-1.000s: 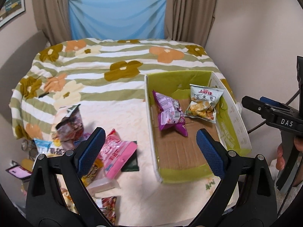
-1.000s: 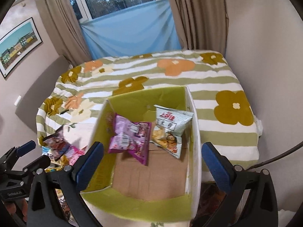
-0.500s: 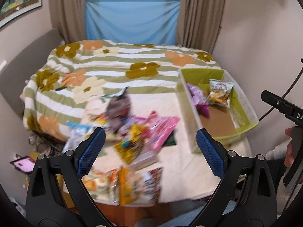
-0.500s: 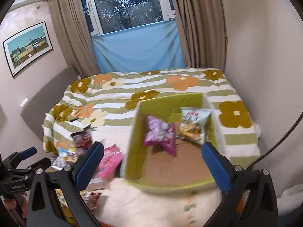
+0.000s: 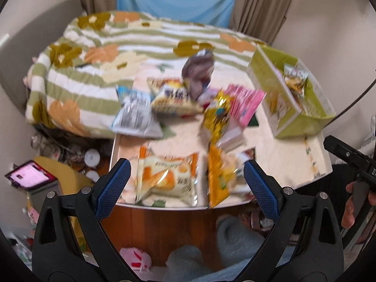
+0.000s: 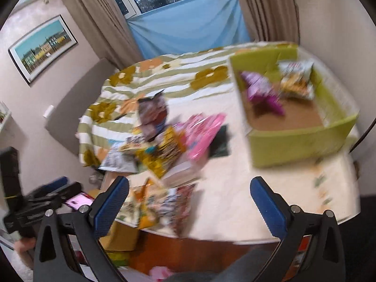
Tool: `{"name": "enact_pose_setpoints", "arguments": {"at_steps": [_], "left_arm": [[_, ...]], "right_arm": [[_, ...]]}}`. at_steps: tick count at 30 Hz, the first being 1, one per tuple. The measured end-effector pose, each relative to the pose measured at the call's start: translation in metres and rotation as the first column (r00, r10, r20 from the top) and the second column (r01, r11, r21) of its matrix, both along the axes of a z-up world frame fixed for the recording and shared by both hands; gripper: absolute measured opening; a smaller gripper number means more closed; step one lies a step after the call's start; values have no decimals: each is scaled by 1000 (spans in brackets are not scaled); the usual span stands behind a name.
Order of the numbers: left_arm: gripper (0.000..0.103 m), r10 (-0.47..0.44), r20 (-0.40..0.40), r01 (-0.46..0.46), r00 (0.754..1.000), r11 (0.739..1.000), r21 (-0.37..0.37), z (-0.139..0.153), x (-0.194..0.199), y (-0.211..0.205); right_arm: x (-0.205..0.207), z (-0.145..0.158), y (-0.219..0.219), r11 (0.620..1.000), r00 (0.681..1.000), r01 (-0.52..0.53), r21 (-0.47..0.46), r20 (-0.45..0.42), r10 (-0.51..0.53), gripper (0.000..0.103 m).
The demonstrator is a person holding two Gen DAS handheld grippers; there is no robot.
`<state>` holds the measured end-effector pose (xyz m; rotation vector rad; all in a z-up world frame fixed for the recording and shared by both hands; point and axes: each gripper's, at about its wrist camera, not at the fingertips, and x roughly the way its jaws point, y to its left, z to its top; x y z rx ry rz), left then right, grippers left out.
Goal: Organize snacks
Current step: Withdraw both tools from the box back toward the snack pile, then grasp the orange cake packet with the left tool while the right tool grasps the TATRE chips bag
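You are only starting on this job, by the look of things. In the right wrist view, the green box (image 6: 303, 138) is sitting at the right of the frame with just two packets in it: a purple bag (image 6: 262, 90) and a pale chip bag (image 6: 297, 81) leaning against its far wall. Everything else is waiting outside. The loose pile (image 5: 188, 103) is lying at the centre of the left wrist view, with a white and orange packet (image 5: 166, 181) and a yellow packet (image 5: 219, 177) at the table's near edge (blur is hiding the labels).

Your left gripper (image 5: 186, 186) is standing wide open and gripping nothing, its pads framing those two near packets from above. Your right gripper (image 6: 189, 203) is also spread wide and carrying nothing, hanging over the bare cloth between pile and box.
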<state>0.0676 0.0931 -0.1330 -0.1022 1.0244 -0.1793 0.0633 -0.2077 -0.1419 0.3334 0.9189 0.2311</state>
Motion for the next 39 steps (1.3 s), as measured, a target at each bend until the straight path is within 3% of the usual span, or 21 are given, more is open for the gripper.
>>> {"name": "enact_pose_setpoints", "arguments": {"at_steps": [4,16,29,32,39], "left_arm": [[96,-15,-63,12,998,999,-45,-35,12,17],[96,2,-229,-40,973,986,-163,-125,53,36],[96,-4,-296,-28,955,994,-104,-161,67,13],[86,-10,-288,-25,958,993,-118,-163,67,11],[80,1,-277,-36,961,992,-123,-159,63,11]], "right_arm": [[-1,-29,25,998,998,-19,57,-66,23,103],[20,-101,56,994,966,-33,104,-251,58,103],[42,-140,63,984,941,-47,172,-322,101,103],[44,-144,62,982,936,-48,183,-335,109,103],[47,-145,63,980,931,-70,187,-339,132,103]]}}
